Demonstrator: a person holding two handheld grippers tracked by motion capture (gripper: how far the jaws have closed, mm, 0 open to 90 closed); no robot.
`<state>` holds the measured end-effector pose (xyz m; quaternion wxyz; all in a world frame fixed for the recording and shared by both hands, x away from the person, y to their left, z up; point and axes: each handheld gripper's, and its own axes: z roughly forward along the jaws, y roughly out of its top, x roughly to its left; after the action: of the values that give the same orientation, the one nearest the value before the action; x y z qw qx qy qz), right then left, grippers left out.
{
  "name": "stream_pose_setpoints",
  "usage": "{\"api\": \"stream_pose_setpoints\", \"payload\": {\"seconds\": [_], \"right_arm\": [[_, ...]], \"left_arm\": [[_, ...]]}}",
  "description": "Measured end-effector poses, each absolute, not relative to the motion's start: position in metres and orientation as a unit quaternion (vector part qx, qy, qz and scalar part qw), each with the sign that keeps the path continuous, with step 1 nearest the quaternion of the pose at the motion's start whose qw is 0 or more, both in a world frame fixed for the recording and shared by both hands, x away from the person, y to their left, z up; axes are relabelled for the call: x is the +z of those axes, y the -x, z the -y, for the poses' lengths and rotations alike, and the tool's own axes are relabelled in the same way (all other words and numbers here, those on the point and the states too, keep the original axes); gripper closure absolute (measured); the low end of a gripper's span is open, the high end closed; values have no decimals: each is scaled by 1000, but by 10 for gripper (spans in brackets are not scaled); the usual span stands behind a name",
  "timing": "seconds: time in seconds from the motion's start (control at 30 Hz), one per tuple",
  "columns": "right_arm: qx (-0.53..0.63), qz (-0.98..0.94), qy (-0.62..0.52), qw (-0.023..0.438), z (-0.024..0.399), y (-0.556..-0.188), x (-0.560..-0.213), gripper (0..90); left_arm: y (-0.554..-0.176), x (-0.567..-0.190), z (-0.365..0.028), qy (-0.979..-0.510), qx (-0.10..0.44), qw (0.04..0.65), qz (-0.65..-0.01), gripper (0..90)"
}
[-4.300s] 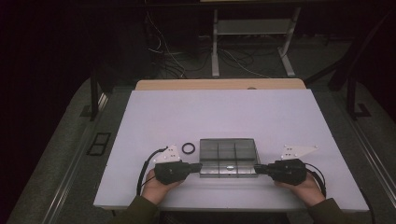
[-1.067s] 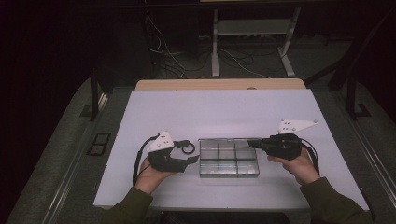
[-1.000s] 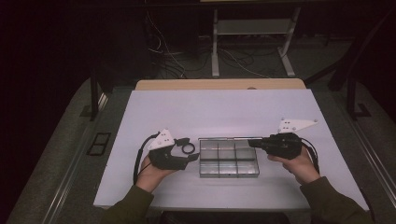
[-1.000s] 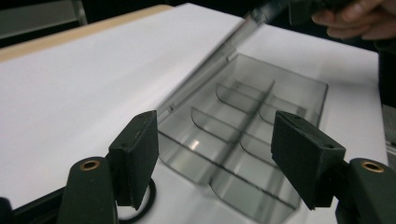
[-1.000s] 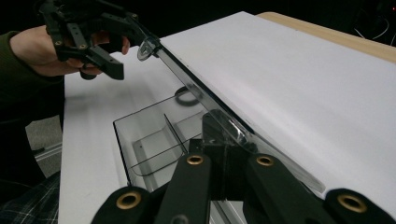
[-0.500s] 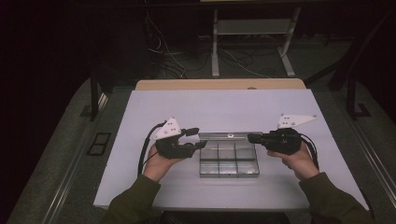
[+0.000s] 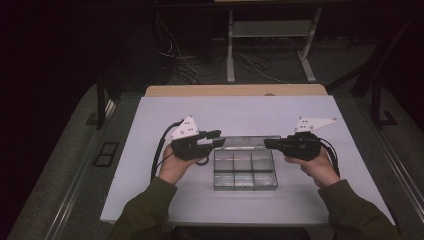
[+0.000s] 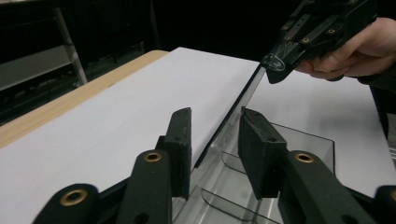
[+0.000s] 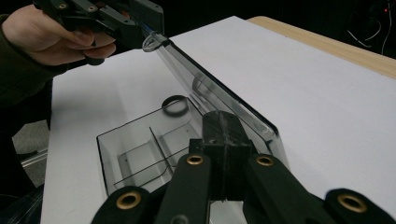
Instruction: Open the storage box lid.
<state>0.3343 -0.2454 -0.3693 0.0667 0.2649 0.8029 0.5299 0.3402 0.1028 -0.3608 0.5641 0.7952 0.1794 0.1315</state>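
A clear compartment box [image 7: 216,176] sits on the white table. Its clear lid [image 7: 246,142] is tilted up along the far side. In the right gripper view my right gripper [image 9: 224,125] is shut on the lid's [image 9: 219,100] near end. It comes in from the right in the high view [image 7: 268,144]. My left gripper [image 8: 215,140] has the lid's [image 8: 233,109] other end between its jaws. They have just been closing, and a gap still shows beside the thin lid. A black ring [image 9: 176,106] lies on the table beside the box.
The table's wooden far edge [image 7: 235,90] runs behind the white sheet [image 7: 250,112]. Cables trail from both grippers across the table. A metal stand and loose wires [image 7: 250,55] are on the dark floor beyond.
My left gripper has risen from beside the ring and moved to the lid's left end. The lid now stands tilted up. The right gripper has stayed at the lid's right end.
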Motion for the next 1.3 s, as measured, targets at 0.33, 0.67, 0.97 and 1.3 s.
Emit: {"api": "stream_pose_setpoints", "payload": {"seconds": [0.33, 0.67, 0.97, 1.3], "right_arm": [[527, -804, -266, 72, 248, -338, -366, 890], [522, -803, -274, 87, 265, -339, -362, 799], [524, -793, -291, 107, 279, -346, -357, 738], [540, -781, -294, 110, 277, -369, -356, 640]], "left_arm": [[-354, -359, -102, -794, 140, 563, -180, 706], [-366, -358, -102, -792, 145, 563, -184, 728], [-375, -358, -101, -794, 150, 559, -188, 730], [-386, -359, -100, -795, 151, 555, -193, 722]]}}
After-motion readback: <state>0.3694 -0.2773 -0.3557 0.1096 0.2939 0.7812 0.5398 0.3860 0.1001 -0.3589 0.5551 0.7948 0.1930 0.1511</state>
